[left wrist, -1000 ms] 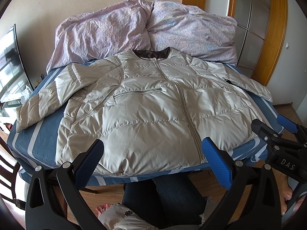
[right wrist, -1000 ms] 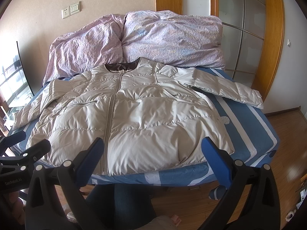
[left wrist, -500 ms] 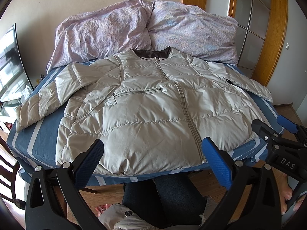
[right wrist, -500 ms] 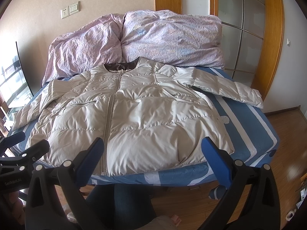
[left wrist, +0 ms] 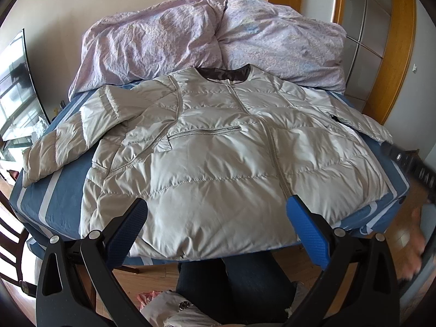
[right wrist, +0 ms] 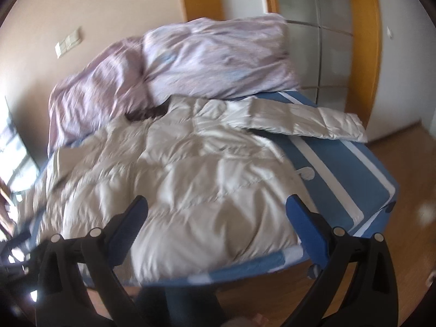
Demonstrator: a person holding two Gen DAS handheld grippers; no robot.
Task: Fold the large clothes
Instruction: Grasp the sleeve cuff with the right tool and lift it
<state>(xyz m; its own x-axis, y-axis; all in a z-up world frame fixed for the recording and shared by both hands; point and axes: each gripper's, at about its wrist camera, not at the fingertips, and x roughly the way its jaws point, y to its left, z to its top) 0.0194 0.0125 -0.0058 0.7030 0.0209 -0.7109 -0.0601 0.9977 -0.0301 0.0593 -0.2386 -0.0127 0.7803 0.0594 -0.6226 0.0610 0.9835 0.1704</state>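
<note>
A large silver-grey puffer jacket lies flat, front up and zipped, on the blue striped bed. Its sleeves spread to both sides; the right sleeve reaches toward the bed's right edge. My left gripper is open and empty, just short of the jacket's hem. My right gripper is open and empty, near the hem at the jacket's right half. The right wrist view is blurred. The right gripper shows blurred at the right edge of the left wrist view.
A crumpled lilac duvet is piled at the head of the bed against the wall. A wooden-framed glass door stands at the right. A window is at the left. The person's legs are below the bed's front edge.
My right gripper has swung up, to the right and closer to the bed, tilting and blurring its view. My left gripper has edged slightly closer to the hem. Both stay open.
</note>
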